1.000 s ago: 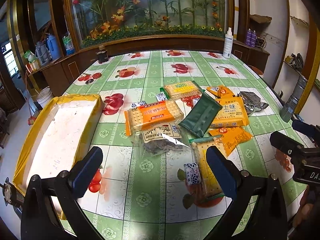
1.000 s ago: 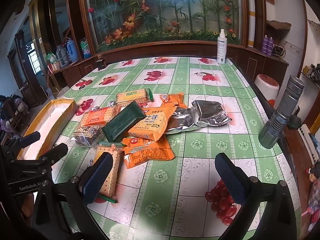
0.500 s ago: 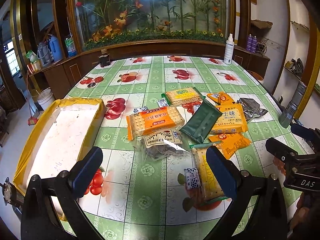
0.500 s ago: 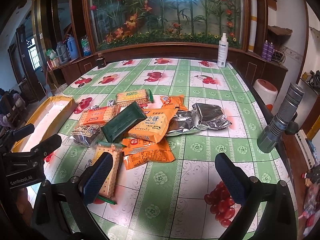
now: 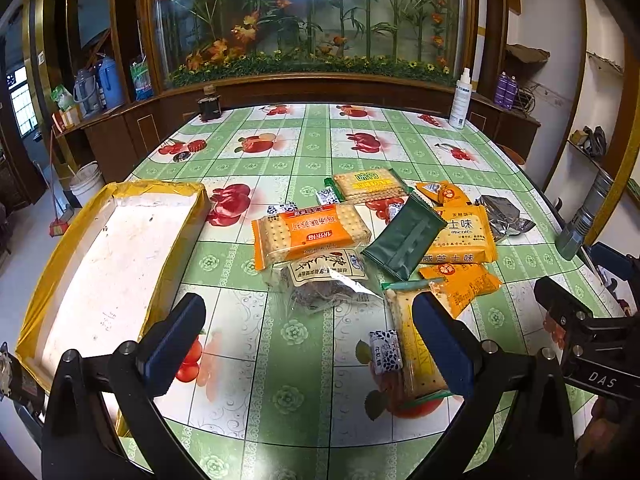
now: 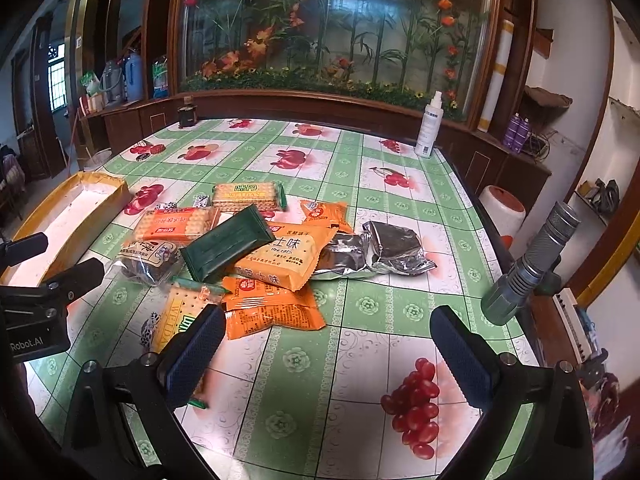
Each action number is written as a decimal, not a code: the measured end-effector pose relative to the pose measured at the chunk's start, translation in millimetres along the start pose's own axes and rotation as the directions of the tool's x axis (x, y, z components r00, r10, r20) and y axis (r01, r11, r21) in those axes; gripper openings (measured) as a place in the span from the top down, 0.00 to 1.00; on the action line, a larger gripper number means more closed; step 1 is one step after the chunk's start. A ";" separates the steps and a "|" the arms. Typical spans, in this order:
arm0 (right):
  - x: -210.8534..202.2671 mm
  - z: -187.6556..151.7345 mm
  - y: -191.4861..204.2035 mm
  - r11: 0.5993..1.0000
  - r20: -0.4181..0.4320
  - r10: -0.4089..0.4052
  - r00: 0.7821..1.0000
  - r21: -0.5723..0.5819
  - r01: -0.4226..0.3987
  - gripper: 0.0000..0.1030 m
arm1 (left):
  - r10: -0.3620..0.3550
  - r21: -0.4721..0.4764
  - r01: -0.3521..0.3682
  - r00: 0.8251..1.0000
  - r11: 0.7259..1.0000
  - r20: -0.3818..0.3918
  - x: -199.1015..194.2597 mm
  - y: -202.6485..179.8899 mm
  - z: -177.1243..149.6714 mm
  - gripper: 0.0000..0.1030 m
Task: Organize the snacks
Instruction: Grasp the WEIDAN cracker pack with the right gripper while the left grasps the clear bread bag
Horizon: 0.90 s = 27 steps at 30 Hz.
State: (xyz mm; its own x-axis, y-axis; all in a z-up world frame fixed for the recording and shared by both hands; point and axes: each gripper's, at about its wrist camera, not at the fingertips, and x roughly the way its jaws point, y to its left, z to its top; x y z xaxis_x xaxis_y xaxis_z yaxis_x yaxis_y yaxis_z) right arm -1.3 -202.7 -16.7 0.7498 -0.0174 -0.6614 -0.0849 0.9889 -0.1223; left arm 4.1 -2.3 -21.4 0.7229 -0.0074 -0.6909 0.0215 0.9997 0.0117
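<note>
At the left edge of the left wrist view a yellow-rimmed tray (image 5: pixel 40 292) with a white floor lies on the green fruit-print tablecloth (image 5: pixel 304 344). The left gripper (image 5: pixel 308 340) hangs low in the frame, its blue pads spread wide and holding nothing. Right of the tray, at mid-frame, the snacks sit in a loose pile: an orange cracker pack (image 5: pixel 310 234), a clear bag of dark snacks (image 5: pixel 324 276) just below it, a dark green packet (image 5: pixel 404 238) overlapping an orange biscuit bag (image 5: pixel 464 236), and a silver foil pouch (image 5: pixel 502 218) furthest right. In the right wrist view the right gripper (image 6: pixel 326 354) is likewise spread and empty, the pile lying above its left finger, a flashlight (image 6: pixel 532 262) at the right edge.
</note>
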 end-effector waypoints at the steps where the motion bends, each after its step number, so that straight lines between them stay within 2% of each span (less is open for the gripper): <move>1: -0.3 -0.4 1.1 1.000 -0.002 -0.002 1.000 -0.003 0.002 0.00 | 0.000 -0.002 0.000 1.000 1.000 -0.002 0.5 0.5 -0.3 0.00; 9: 0.7 -1.7 1.9 1.000 -0.011 -0.003 1.000 -0.009 0.003 0.00 | -0.008 -0.001 0.008 1.000 1.000 -0.024 6.7 1.3 -2.4 0.00; 12: 2.0 -4.0 0.1 0.998 -0.019 0.068 0.998 0.011 -0.068 0.00 | -0.026 -0.003 0.026 0.999 1.000 -0.045 13.2 3.3 -4.5 0.00; 15: 5.5 -10.0 2.0 0.976 -0.036 0.215 0.976 0.039 -0.214 0.00 | -0.036 -0.006 0.036 0.997 0.999 -0.074 21.7 9.8 -8.9 0.00; 16: 7.4 -11.7 5.9 0.971 -0.043 0.237 0.971 0.035 -0.235 0.00 | -0.034 -0.008 0.033 0.996 0.999 -0.081 23.7 12.6 -10.3 0.00; 22: 26.1 -22.1 44.0 0.944 -0.118 0.323 0.939 -0.026 -0.328 0.07 | 0.018 -0.041 -0.022 0.994 0.999 -0.105 29.8 42.9 -19.3 0.00; 27: 46.2 -25.6 68.8 0.922 -0.186 0.379 0.906 -0.003 -0.387 0.07 | 0.005 -0.067 -0.012 0.994 0.998 -0.106 34.5 56.0 -15.9 0.00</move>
State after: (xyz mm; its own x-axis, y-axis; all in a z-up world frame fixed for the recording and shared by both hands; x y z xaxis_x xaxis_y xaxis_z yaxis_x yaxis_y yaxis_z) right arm 10.7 -139.3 -74.6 0.5255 0.3317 -0.7835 -0.3704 0.9182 0.1403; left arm 19.2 53.8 -56.0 0.6459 -0.0002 -0.7635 -0.0336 0.9990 -0.0286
